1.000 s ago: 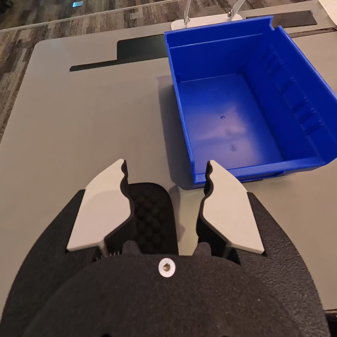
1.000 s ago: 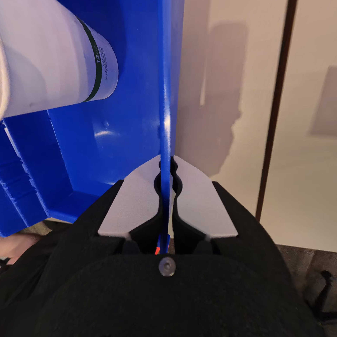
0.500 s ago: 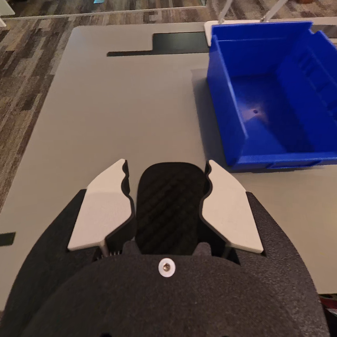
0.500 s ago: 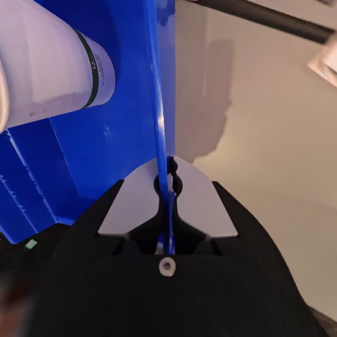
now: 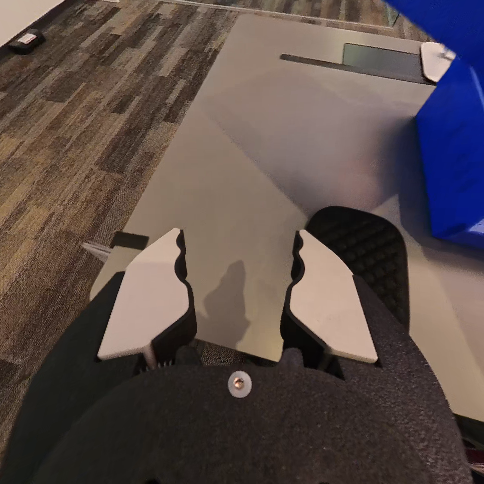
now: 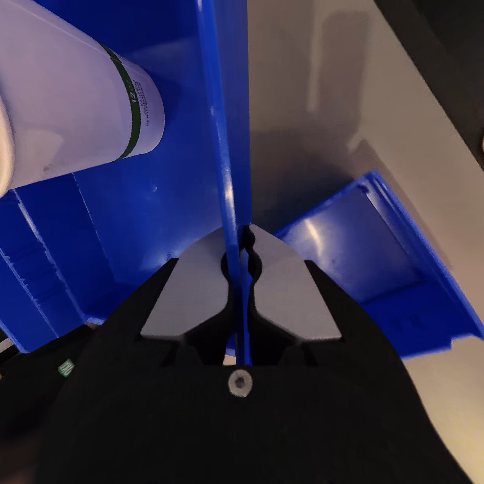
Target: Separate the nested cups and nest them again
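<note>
The right gripper (image 6: 239,230) is clamped on the thin wall of a blue bin (image 6: 222,110), which runs straight ahead between its fingers. Inside that bin, up and to the left of the fingertips, a white paper cup (image 6: 73,104) with a green band is seen lying on its side. A second blue bin (image 6: 366,262) lies on the table just to the right. The left gripper (image 5: 239,235) is held with its fingers apart and empty above a grey table (image 5: 262,144); a black pad (image 5: 366,248) lies right of it.
</note>
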`<state>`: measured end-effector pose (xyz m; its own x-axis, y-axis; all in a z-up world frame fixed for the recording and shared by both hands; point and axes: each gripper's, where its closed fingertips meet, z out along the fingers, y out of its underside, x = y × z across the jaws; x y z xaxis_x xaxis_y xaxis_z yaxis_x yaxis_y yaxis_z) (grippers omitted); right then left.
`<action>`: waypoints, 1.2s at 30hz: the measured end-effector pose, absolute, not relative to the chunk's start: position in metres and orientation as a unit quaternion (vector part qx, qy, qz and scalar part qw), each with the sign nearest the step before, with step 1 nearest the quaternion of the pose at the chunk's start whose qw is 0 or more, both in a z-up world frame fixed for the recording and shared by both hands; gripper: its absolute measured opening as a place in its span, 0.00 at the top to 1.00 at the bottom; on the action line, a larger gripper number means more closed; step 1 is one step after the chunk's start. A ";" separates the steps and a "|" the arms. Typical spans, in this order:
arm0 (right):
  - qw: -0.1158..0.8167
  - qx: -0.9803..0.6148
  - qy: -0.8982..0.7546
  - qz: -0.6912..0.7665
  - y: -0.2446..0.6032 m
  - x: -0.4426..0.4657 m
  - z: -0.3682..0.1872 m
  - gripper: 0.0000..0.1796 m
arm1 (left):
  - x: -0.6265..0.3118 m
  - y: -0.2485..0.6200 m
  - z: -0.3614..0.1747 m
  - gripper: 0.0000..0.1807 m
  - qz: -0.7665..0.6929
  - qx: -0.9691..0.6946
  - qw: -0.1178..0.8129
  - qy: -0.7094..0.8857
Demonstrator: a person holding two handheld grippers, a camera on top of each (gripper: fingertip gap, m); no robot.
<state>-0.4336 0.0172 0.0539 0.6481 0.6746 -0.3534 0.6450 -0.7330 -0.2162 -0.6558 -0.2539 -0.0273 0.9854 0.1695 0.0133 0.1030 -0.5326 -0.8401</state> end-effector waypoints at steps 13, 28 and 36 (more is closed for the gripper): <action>0.012 -0.923 -0.335 0.190 0.043 -0.539 -0.073 0.98 | -0.705 -0.280 -0.059 0.56 0.041 -0.884 0.447 -0.126; 0.075 -0.924 -0.328 0.184 0.049 -0.543 -0.090 0.92 | -0.654 -0.198 -0.040 0.55 -0.014 -0.848 0.523 -0.080; 0.224 -0.875 -0.398 0.160 0.042 -0.509 -0.005 0.79 | -0.649 -0.114 -0.076 0.58 0.055 -0.881 0.464 -0.078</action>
